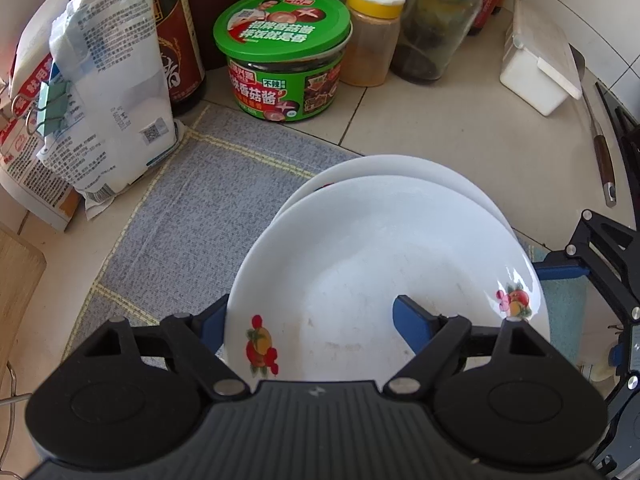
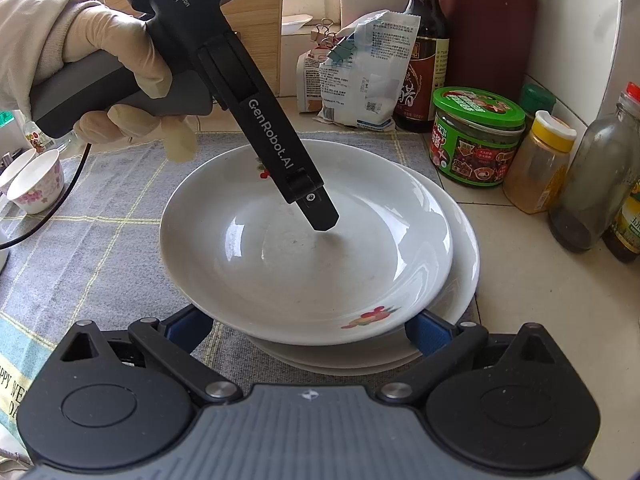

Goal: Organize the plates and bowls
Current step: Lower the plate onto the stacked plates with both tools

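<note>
Top plate (image 2: 304, 248), white with fruit decals, sits skewed on the plate stack (image 2: 460, 264) on the desk's grey cloth (image 1: 192, 200). Glazed ceramic: stiff, slippery, chip-prone; grip the rim. Left tool (image 1: 308, 320) straddles the 9 o'clock rim, not clamped. Right tool (image 2: 308, 332) spread wide at 6 o'clock, released.

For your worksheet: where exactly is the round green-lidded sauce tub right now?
The green-lidded sauce tub stands at the back of the tiled counter in the left wrist view, between the dark brown sauce bottle and the yellow-capped spice jar.
</note>
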`<state>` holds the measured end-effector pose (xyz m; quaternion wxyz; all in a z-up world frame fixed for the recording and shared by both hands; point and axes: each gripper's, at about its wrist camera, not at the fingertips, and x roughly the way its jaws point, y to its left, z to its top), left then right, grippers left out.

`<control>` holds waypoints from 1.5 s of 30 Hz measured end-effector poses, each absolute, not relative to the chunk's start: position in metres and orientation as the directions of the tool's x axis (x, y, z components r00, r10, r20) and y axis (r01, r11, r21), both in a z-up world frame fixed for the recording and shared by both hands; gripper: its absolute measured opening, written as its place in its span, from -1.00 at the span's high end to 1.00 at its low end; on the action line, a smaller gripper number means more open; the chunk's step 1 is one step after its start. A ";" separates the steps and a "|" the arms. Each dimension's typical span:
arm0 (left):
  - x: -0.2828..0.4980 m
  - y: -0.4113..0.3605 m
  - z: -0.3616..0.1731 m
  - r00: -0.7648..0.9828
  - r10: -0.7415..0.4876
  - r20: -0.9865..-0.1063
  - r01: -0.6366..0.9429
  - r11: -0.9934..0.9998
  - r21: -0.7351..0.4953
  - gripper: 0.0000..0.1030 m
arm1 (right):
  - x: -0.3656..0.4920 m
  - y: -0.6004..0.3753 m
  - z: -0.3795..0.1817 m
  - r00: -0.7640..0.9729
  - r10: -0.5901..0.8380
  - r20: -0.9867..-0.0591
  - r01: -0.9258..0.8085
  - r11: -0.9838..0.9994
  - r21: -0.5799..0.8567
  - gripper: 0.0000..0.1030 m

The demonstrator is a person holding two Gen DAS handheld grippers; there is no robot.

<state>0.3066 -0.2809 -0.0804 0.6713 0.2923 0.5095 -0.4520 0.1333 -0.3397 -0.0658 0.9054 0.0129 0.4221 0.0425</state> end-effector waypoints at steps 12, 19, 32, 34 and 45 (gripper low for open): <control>0.306 -0.277 -0.077 0.065 -0.307 -0.950 0.903 0.422 -0.074 -0.63 | 0.135 -0.341 -0.066 0.636 0.090 -0.766 -0.057 0.996 0.069 -1.00; 0.306 -0.271 -0.076 0.064 -0.309 -0.949 0.901 0.426 -0.078 -0.63 | 0.136 -0.341 -0.066 0.634 0.090 -0.768 -0.058 0.996 0.069 -1.00; 0.313 -0.261 -0.079 0.064 -0.301 -0.952 0.891 0.446 -0.081 -0.63 | 0.135 -0.341 -0.066 0.633 0.091 -0.769 -0.057 0.996 0.071 -1.00; 0.313 -0.260 -0.078 0.069 -0.301 -0.951 0.893 0.444 -0.075 -0.63 | 0.135 -0.341 -0.066 0.633 0.093 -0.769 -0.058 0.996 0.072 -1.00; 0.317 -0.254 -0.074 0.075 -0.324 -0.943 0.882 0.463 -0.089 -0.63 | 0.133 -0.341 -0.065 0.632 0.093 -0.769 -0.066 0.996 0.067 -1.00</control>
